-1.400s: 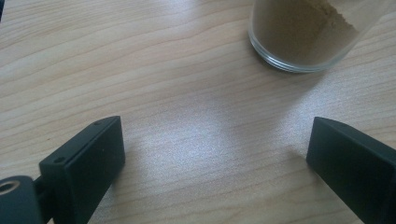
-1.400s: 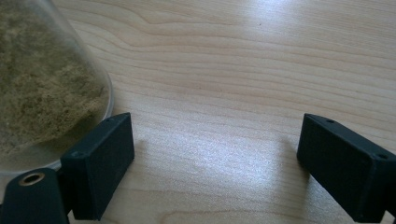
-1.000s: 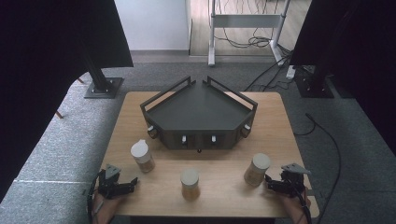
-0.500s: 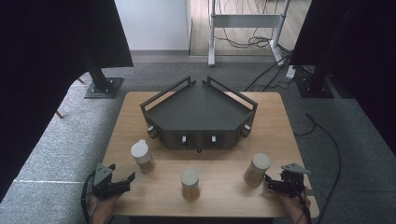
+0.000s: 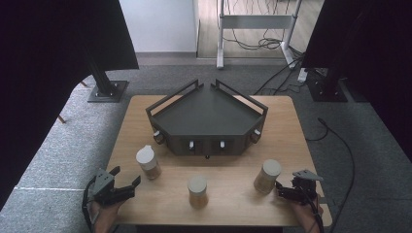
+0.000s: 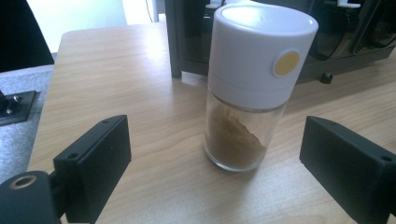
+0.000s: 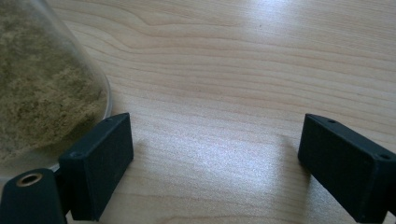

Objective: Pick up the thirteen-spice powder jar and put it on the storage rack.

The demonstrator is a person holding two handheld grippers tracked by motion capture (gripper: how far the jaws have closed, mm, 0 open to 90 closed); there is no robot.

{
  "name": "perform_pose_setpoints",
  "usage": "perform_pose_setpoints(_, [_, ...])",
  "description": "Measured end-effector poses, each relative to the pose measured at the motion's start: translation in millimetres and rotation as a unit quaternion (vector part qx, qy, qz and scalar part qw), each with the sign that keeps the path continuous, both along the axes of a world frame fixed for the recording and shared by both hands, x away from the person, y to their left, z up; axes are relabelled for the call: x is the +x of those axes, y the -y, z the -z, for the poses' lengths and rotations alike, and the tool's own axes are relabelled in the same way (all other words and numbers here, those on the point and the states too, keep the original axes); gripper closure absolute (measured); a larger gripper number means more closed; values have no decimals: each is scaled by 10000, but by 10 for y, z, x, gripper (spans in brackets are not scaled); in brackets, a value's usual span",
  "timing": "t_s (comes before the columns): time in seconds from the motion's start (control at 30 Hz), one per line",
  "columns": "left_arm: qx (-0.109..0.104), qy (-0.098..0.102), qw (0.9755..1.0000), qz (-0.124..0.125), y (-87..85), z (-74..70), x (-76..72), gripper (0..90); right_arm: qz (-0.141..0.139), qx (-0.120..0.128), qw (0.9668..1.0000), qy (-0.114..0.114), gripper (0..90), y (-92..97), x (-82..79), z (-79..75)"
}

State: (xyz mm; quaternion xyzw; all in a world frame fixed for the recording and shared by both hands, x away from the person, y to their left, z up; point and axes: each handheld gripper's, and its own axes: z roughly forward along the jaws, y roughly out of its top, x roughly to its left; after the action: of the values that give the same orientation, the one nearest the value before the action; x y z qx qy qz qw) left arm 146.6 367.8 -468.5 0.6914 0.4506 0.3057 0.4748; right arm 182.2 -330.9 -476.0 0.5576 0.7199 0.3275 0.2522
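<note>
A light wooden desk [image 5: 145, 121] stands on grey carpet, with a dark angular tray [image 5: 206, 114] at its middle and black curtains to both sides. The left gripper [image 6: 212, 175] has its jaws spread wide; the white-capped jar [image 6: 254, 79] stands upright ahead of them, between their lines and apart from both. It is clear glass, half full of brown powder, with a yellow dot on its cap. The right gripper [image 7: 215, 163] also gapes wide, and a second jar [image 7: 42, 88] sits just beside the outer face of its left jaw.
</note>
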Motion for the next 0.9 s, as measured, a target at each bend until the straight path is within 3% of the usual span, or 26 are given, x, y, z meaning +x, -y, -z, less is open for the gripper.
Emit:
perform_pose_setpoints(0.1, [-140,29,9999,35,-15,29,20,84,0,-1,10000,0,96,0,0,0])
perform_pose_setpoints(0.33, [-196,115,9997,100,8,51,45,85,6,-1,10000,-1,96,-2,0,0])
perform_pose_setpoints(0.9, [-111,386,9989,233,99,51,110,85,27,-1,10000,-12,88,-13,8,-2])
